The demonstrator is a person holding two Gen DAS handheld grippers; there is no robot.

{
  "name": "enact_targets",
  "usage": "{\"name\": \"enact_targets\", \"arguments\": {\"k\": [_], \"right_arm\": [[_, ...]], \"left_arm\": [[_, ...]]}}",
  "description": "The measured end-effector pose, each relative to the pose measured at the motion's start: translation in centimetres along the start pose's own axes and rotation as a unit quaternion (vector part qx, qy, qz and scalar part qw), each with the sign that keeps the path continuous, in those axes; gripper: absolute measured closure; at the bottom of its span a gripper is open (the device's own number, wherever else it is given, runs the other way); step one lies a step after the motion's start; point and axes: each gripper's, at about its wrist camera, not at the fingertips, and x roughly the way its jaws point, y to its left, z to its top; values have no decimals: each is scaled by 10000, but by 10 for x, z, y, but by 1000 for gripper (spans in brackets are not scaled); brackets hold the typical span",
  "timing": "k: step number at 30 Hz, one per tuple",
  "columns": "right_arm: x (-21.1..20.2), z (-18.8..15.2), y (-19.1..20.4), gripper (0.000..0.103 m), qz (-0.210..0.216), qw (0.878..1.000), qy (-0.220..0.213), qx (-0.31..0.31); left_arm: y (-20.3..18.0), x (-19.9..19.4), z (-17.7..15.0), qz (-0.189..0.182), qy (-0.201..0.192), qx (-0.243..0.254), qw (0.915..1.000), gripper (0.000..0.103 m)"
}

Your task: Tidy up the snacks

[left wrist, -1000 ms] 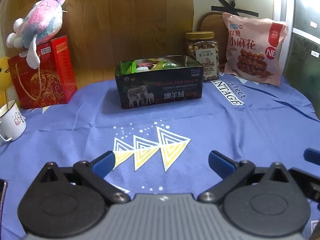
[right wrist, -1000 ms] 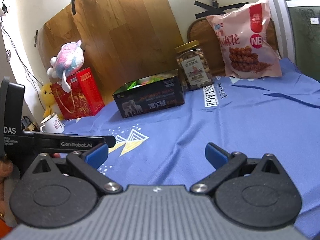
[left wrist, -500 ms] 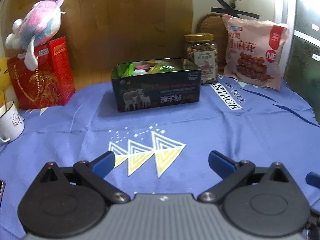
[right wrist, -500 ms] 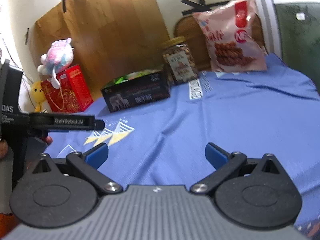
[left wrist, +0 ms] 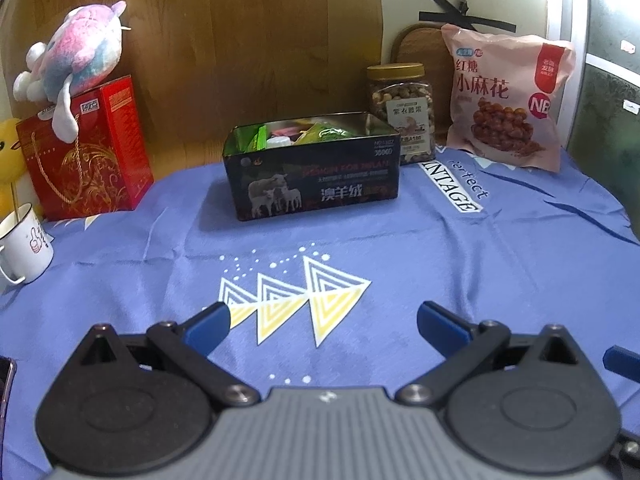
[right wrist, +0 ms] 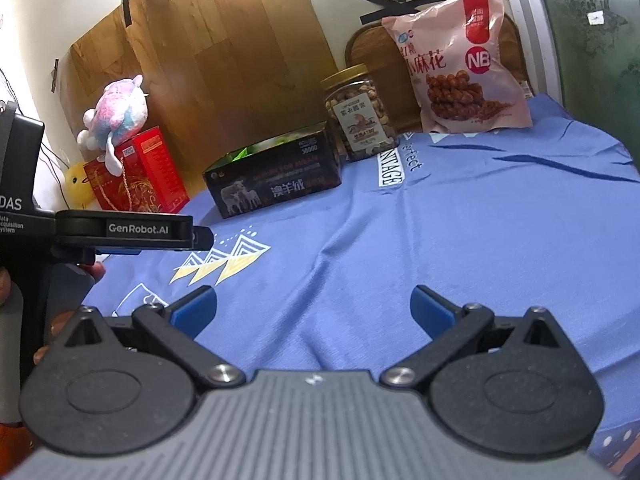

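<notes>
Both the left claw (left wrist: 322, 326) and right claw (right wrist: 314, 306) stay spread wide and empty but have eased back, so the snack tin (left wrist: 314, 168) far across the bench looks done.

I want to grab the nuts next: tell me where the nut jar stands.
In both wrist views the nut jar stands upright at the back of the blue cloth, between the dark tin box and the pink snack bag.

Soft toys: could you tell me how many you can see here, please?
2: a pink-and-blue plush sits atop the red gift box; a yellow plush peeks from behind that box, mostly hidden.
</notes>
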Motion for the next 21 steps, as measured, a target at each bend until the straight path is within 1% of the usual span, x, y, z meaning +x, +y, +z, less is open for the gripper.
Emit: {"name": "enact_targets", "arguments": {"k": [6,12,21], "right_arm": [[3,1,3,0,-28,9999,62,-116],[12,6,8,0,12,9997,119,-218],[32,0,13,0,213,9994,227,-147]], "left_arm": [[2,3,2,-77,1,-41,10000,0],[9,6,6,-63,-51,-130,9999,0],[19,11,-2,139,27,-81,9999,0]]}}
